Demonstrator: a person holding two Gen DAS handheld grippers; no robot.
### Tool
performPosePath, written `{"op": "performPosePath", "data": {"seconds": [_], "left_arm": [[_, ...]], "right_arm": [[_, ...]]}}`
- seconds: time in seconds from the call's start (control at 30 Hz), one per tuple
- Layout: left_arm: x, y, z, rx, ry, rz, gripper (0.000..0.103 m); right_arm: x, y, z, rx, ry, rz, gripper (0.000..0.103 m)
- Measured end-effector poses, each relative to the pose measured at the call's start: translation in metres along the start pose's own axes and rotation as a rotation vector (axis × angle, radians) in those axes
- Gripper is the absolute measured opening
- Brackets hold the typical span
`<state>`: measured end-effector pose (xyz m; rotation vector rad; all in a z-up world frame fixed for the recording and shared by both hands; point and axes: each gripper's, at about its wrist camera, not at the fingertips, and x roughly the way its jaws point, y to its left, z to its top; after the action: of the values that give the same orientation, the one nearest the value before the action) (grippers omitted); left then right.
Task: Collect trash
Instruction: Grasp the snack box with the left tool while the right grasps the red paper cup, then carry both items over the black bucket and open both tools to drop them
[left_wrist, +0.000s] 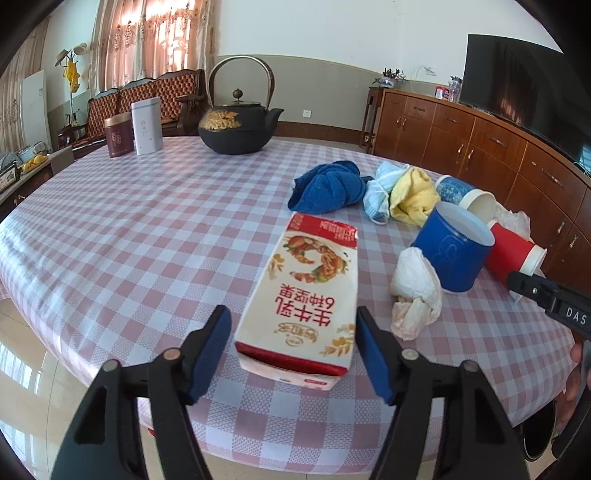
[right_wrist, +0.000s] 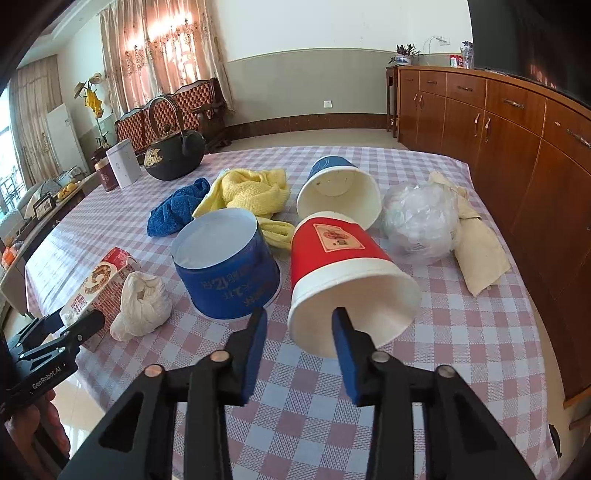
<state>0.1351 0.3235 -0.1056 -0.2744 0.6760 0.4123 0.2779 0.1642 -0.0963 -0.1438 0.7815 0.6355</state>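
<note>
Straddling milk carton (left_wrist: 299, 295), L gripper (left_wrist: 291, 354) pads spread either side, R gripper (right_wrist: 301, 347) half-spread over red cup (right_wrist: 343, 280) rim, not pinching.

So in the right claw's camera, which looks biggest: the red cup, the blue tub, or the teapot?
1. Red cup, nearest the camera, so its lead is unsure.
2. Blue tub, close in size.
3. Teapot, farthest away.

Milk carton (left_wrist: 306, 291): large red Chinese characters "生牛乳", printed upside down from this side; smaller lines not legible. Right tongs (left_wrist: 554, 302): white letters "DAS" on the black body. Left tongs (right_wrist: 55, 363): "GenRobot.AI". Blue tub (right_wrist: 225, 273): inverted white print including "12"; rest unreadable.
</note>
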Motion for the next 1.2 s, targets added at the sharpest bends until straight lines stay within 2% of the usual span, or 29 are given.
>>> {"op": "performPosePath", "data": {"seconds": [0.03,0.23,0.73,0.97,1.2], "left_arm": [[0.0,0.0,0.0,-0.001,0.0,-0.004,0.059],[-0.013,-0.001,0.001,0.006,-0.039,0.0,0.055],[-0.058,-0.023,0.004,0.027,-0.106,-0.034,0.053],[-0.079,-0.05,-0.003,0.053,-0.128,-0.091,0.053],[-0.096,-0.09,-0.009,0.103,-0.134,-0.165,0.053]], "right_arm": [[0.001,0.0,0.0,-0.002,0.005,0.003,0.01],[-0.012,0.0,-0.004,-0.014,-0.035,0.001,0.003],[-0.079,-0.007,-0.009,-0.034,-0.136,-0.002,0.003],[-0.117,-0.024,-0.022,-0.026,-0.17,-0.038,0.003],[-0.159,-0.059,-0.039,0.014,-0.196,-0.105,0.003]]}}
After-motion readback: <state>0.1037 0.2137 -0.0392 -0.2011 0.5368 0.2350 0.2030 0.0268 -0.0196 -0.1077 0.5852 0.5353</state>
